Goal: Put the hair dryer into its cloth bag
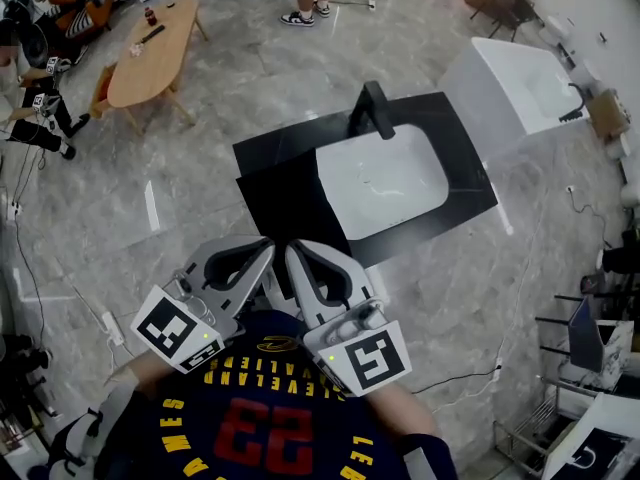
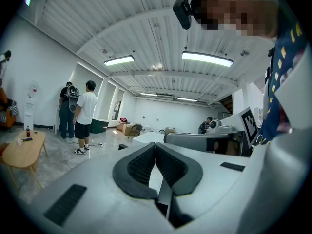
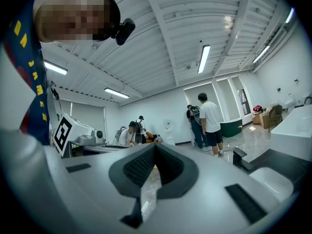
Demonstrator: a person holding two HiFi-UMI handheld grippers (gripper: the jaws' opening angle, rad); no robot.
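Holding both claws clenched and empty at the chest: left gripper [image 1: 262, 253], right gripper [image 1: 297, 256]. No dryer or bag visible, possibly off-frame; counter [image 1: 285, 183] lies ahead, about equally near both.

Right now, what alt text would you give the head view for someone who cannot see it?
Two shut, empty grey grippers, the left gripper and the right gripper, point from a person's chest toward a black countertop with a white sink basin and black faucet. A light wooden oval table stands beyond.
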